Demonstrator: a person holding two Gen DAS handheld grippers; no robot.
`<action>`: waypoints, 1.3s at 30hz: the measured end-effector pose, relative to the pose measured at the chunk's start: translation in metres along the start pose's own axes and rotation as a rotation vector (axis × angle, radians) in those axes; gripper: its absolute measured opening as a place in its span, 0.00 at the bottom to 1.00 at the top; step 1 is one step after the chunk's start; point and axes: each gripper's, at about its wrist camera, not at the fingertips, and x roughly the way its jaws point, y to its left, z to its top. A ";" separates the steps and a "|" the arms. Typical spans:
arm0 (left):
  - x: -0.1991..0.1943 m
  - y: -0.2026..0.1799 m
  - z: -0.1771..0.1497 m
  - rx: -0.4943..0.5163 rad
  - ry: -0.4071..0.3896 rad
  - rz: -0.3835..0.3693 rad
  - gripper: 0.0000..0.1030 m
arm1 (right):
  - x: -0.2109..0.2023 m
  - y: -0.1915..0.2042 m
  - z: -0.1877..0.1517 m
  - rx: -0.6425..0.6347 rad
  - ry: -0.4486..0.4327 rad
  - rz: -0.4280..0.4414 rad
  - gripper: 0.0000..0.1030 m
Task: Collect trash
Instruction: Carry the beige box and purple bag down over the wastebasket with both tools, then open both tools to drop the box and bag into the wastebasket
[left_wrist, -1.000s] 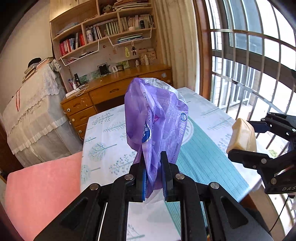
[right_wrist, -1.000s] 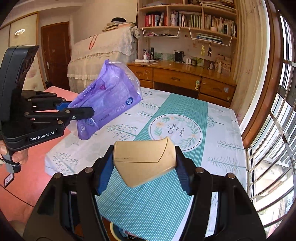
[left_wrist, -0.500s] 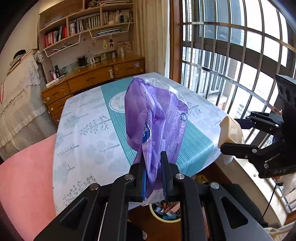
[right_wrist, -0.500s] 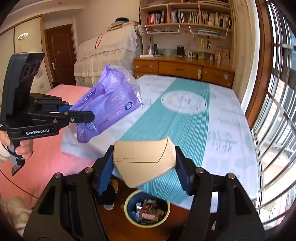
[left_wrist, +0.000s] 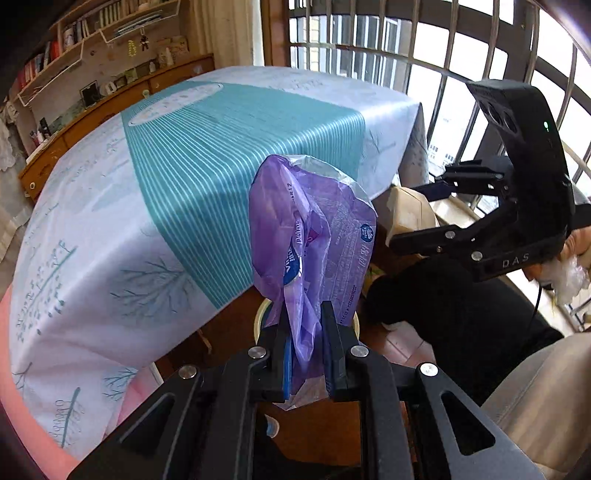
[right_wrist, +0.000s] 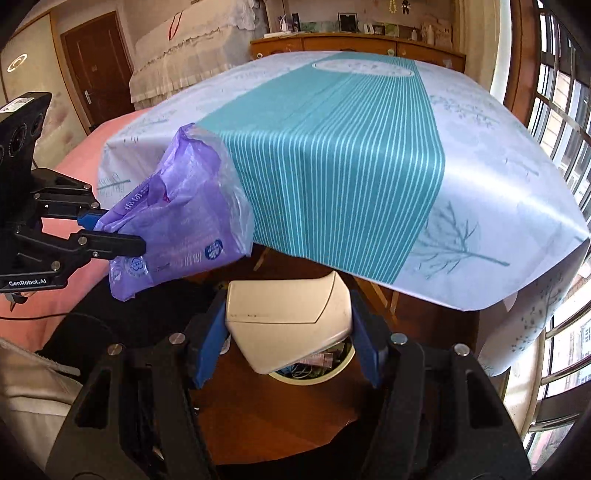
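Observation:
My left gripper (left_wrist: 306, 325) is shut on a crumpled purple plastic wrapper (left_wrist: 314, 236), which stands up between its fingers; from the right wrist view the same wrapper (right_wrist: 181, 218) hangs at the left, held by that gripper (right_wrist: 110, 230). My right gripper (right_wrist: 288, 317) is shut on a cream-coloured box (right_wrist: 284, 321) held across its blue pads. In the left wrist view the right gripper (left_wrist: 417, 218) and the box (left_wrist: 406, 214) sit at the right. A round bin (right_wrist: 314, 371) with rubbish inside stands on the wooden floor just below the box, mostly hidden by it. The bin's rim (left_wrist: 258, 317) peeks out behind the wrapper.
A table under a teal-striped white cloth (right_wrist: 332, 147) overhangs the bin on the far side. Barred windows (left_wrist: 424, 55) run along the right. A pink surface (right_wrist: 74, 166) lies at the left, a wooden sideboard (right_wrist: 351, 44) stands behind the table. A person's dark trouser leg (left_wrist: 461, 314) is close by.
Both grippers have dropped from above the tabletop to below its edge and tilted downward. The floor bin has come into view under them. Wrapper and box stay gripped.

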 end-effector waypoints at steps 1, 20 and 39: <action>0.012 -0.003 -0.002 0.012 0.020 -0.004 0.12 | 0.011 0.000 -0.007 -0.005 0.018 -0.001 0.56; 0.212 0.023 -0.053 -0.023 0.307 -0.061 0.12 | 0.185 -0.037 -0.069 0.049 0.253 -0.007 0.57; 0.290 0.043 -0.043 -0.109 0.338 -0.047 0.16 | 0.279 -0.071 -0.087 0.110 0.334 -0.003 0.57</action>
